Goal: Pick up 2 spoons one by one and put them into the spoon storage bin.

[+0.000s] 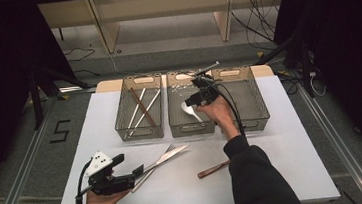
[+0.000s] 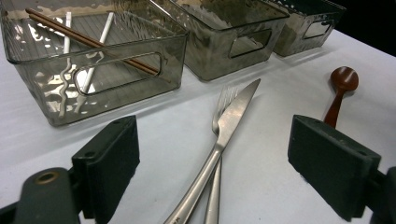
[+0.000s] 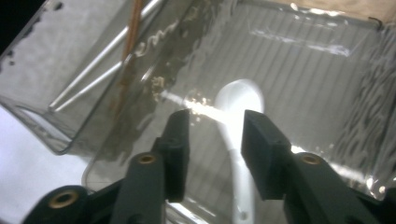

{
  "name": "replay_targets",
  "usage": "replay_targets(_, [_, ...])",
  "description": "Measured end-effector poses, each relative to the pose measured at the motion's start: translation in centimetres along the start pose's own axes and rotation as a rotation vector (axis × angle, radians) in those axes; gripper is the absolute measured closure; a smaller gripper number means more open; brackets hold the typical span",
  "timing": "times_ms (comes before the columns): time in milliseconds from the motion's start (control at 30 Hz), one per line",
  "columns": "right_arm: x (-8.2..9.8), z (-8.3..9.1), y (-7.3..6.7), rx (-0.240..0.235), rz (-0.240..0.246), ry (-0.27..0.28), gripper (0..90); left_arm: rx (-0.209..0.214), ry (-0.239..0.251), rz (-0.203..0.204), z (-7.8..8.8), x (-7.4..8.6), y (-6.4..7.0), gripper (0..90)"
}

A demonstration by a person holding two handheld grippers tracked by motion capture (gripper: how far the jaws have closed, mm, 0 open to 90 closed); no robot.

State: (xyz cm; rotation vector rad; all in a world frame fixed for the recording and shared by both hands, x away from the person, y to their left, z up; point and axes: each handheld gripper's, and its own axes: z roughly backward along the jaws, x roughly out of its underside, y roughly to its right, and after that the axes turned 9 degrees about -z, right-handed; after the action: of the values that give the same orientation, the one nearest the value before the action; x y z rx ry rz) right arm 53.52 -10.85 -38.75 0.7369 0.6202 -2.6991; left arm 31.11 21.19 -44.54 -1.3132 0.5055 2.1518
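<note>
A white spoon [image 1: 190, 110] [image 3: 239, 99] lies in the middle clear bin [image 1: 192, 129] [image 3: 322, 84]. My right gripper [image 1: 192, 101] [image 3: 214, 127] hangs over that bin, open, with the spoon's handle running between its jaws; the pads stand off it. At the near left of the table my left gripper [image 1: 138, 170] [image 2: 212, 149] lies open, pointing at a steel knife [image 1: 167, 156] [image 2: 235, 111] crossed over a fork [image 1: 170, 148] [image 2: 226, 96]. Both handles reach into the wide gap between its jaws, untouched. A brown wooden spoon [image 1: 214, 169] [image 2: 343, 79] rests on the white tabletop to the right.
The left bin [image 1: 140, 131] [image 2: 112, 74] holds brown and white chopsticks [image 1: 142, 107] [image 2: 88, 42]. A third bin [image 1: 257, 99] [image 2: 310, 25] stands at the right. All three sit side by side along the table's far edge. A black cable trails from each gripper.
</note>
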Motion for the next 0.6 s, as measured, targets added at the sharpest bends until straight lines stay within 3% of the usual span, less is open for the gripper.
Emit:
replay_targets(333, [0.5, 2.6, -1.0, -0.064, 0.111, 0.013, 41.0, -0.001, 0.000, 0.001, 0.0, 0.0, 0.0, 16.2])
replay_targets(600, [2.5, 5.1, -2.2, -0.125, 0.233, 0.008, 36.3, -0.002, 0.000, 0.001, -0.1, 0.0, 0.1, 16.2])
